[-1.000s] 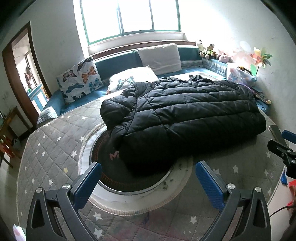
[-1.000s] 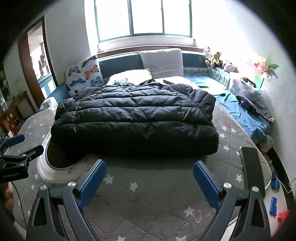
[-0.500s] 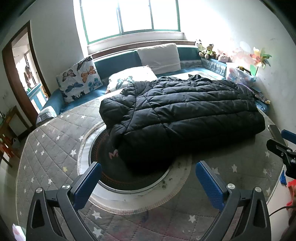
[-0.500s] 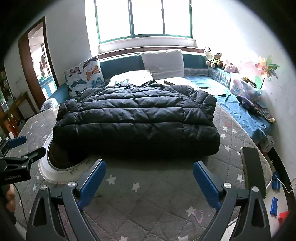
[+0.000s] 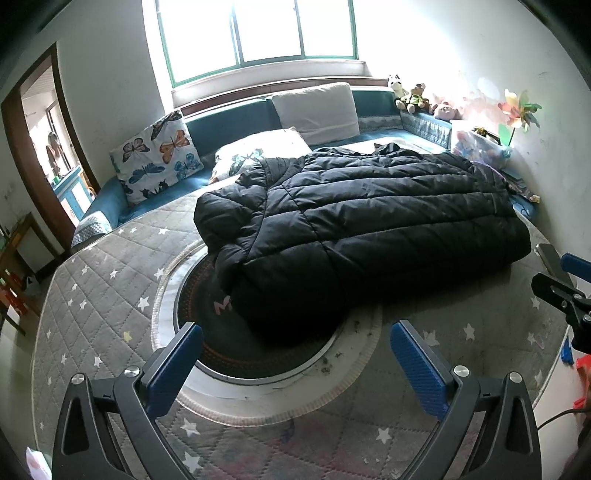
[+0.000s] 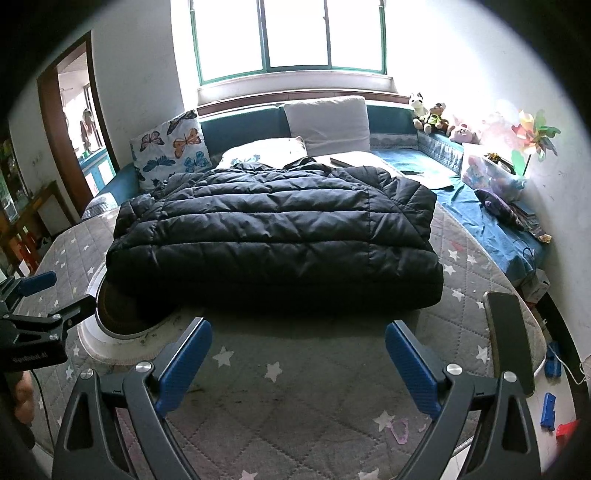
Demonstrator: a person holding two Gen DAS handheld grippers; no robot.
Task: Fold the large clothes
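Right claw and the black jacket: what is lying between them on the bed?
In the right wrist view, only the grey star-print quilt lies between the open right claw and the black jacket; nothing else sits there.

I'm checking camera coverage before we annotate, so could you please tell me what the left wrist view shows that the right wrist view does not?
Only the left wrist view shows most of the round dark mat and the jacket's bulging left side lying over it; the right wrist view catches just a sliver of that mat.

Only the right wrist view shows the blue sheet right of the jacket and the dark plush toy on it.

Both show the black puffer jacket folded on the star-patterned mat, the butterfly pillow, the window, and both grippers, left gripper and right gripper, open and empty.
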